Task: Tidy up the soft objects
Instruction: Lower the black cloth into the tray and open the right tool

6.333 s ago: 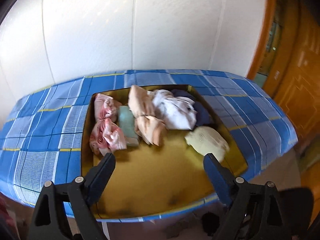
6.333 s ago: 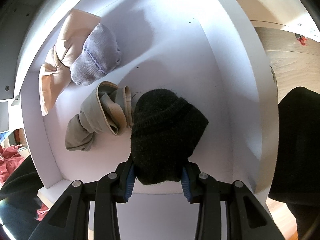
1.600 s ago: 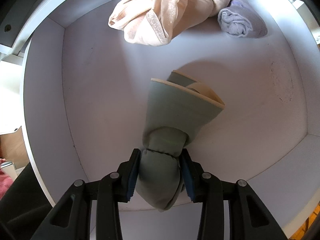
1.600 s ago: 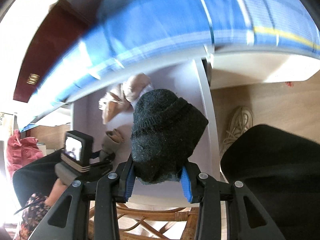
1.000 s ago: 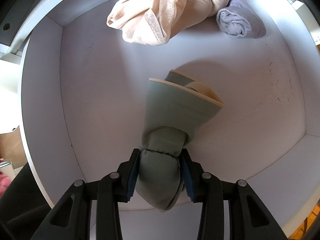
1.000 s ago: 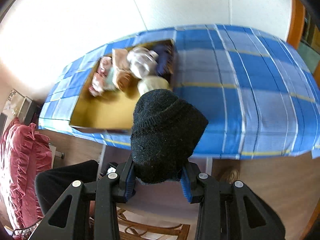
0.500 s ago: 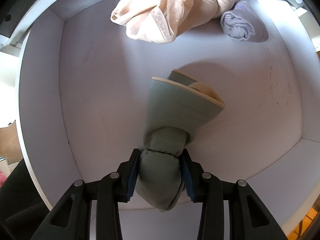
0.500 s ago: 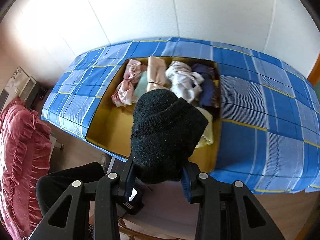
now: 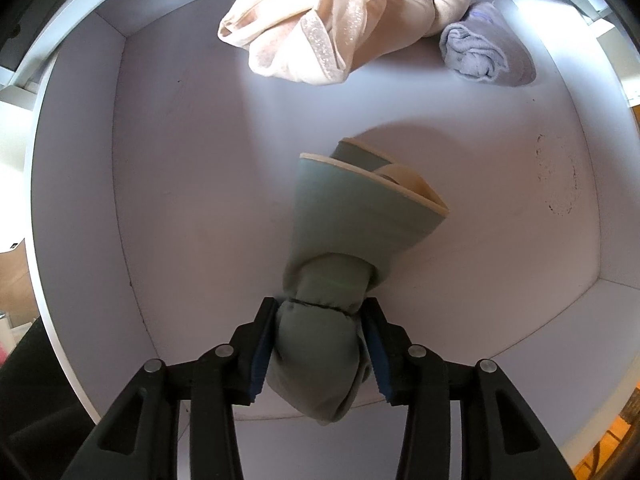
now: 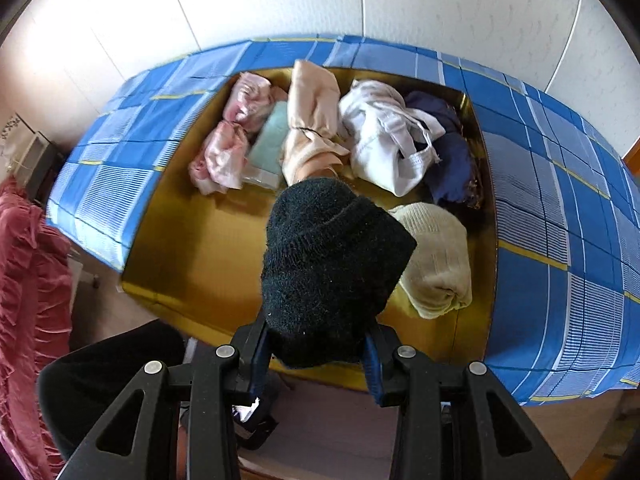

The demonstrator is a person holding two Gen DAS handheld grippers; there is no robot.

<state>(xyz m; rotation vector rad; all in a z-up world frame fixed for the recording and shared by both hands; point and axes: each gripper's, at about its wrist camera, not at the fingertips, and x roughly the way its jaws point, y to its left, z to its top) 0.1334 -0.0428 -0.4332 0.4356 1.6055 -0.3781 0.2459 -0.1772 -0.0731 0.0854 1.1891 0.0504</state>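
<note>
The right gripper point(image 10: 318, 350) clamps a black knit bundle point(image 10: 332, 272) above a yellow tray point(image 10: 192, 248) of rolled clothes on a blue checked worktop point(image 10: 560, 208).

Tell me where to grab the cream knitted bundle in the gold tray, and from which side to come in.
Grip the cream knitted bundle across its narrow width at the middle, coming from above. It lies flat on the gold tray as a long roll. Its side toward the tray wall looks free, but the black knitted bundle in the right gripper hides its other side.
</note>
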